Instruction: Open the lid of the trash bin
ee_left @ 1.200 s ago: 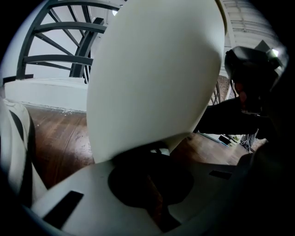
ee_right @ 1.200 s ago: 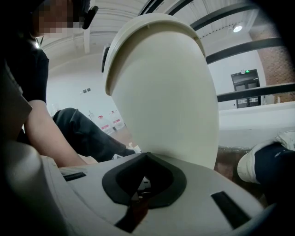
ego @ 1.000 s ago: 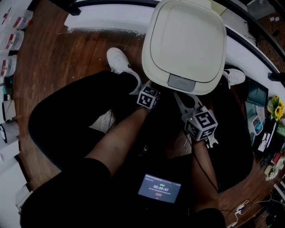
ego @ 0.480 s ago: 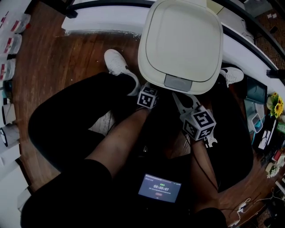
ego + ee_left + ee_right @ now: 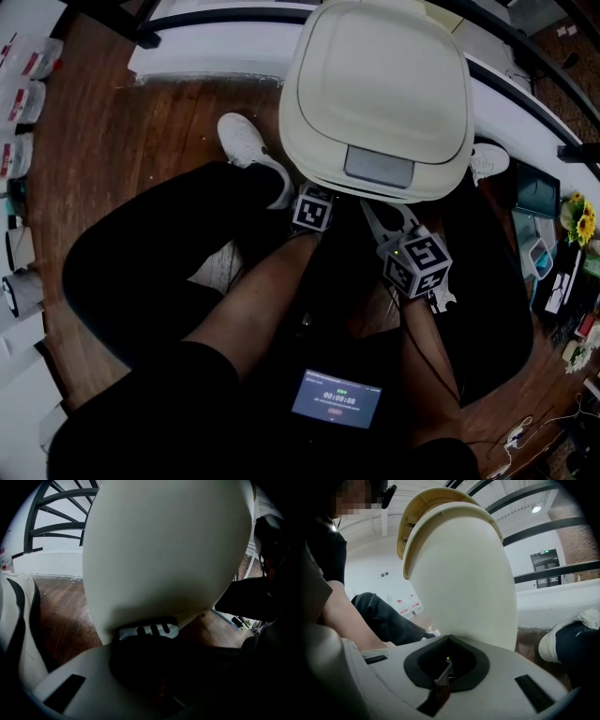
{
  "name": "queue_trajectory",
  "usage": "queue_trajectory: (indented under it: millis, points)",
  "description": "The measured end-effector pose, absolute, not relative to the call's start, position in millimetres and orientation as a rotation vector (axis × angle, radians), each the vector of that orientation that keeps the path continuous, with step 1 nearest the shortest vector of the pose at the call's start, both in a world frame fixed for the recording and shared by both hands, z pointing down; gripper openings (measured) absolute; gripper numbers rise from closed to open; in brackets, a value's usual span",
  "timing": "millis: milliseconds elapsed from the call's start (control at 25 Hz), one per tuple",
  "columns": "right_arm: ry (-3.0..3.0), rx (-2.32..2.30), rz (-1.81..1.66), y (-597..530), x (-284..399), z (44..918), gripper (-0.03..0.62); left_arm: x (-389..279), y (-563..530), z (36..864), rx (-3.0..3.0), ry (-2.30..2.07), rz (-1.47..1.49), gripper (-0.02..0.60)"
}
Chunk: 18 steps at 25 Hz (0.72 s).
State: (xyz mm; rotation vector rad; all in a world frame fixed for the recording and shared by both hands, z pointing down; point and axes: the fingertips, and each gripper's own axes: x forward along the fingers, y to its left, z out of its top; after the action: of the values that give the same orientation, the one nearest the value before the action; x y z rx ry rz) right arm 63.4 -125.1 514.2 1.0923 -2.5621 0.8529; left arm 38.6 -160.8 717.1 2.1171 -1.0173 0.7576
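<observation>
— Where is the bin?

— The bin (image 5: 298, 167) stands on the wood floor (image 5: 122, 131), right in front of a person who sits low. It is between the person's two white shoes. One shoe (image 5: 246, 145) is at its left and the other shoe (image 5: 489, 161) is at its right.

— Is the lid open?

— The lid (image 5: 375, 84) lies on top of the bin. It has a gray tab (image 5: 380, 166) on the near edge. From the right claw's own view I see a yellow rim above a white rim at the top. I cannot tell if that is a gap.

— Where is the left claw?

— The left claw (image 5: 314, 202) is low, at the near left foot of the bin, just beside the left shoe. Its own view looks up the round side of the bin. A gray pedal (image 5: 147, 631) with three slots sticks out at the bottom, very near the claw. All is dark there, so I cannot tell if the jaws are wide or narrow, or if they touch the pedal.

— And the right claw?

— The right claw (image 5: 394, 220) is at the near right of the bin, below the tab. Its gray arms reach to the bin and their tips go under the lid's edge. Its own view shows only its white shell and the bin, so I cannot tell how its jaws stand.

— Anything else?

— A small screen (image 5: 337, 398) glows on the person's lap.
</observation>
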Motion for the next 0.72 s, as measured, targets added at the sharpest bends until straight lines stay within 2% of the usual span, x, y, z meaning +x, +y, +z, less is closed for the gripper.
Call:
queue_trajectory:
  millis: [720]
  points:
    - [-2.566, 1.101, 0.853, -126.1, 65.8, 511.5, 0.023, 39.2, -157.8, 725.8, 2.077, -0.986, 0.813, 0.035]
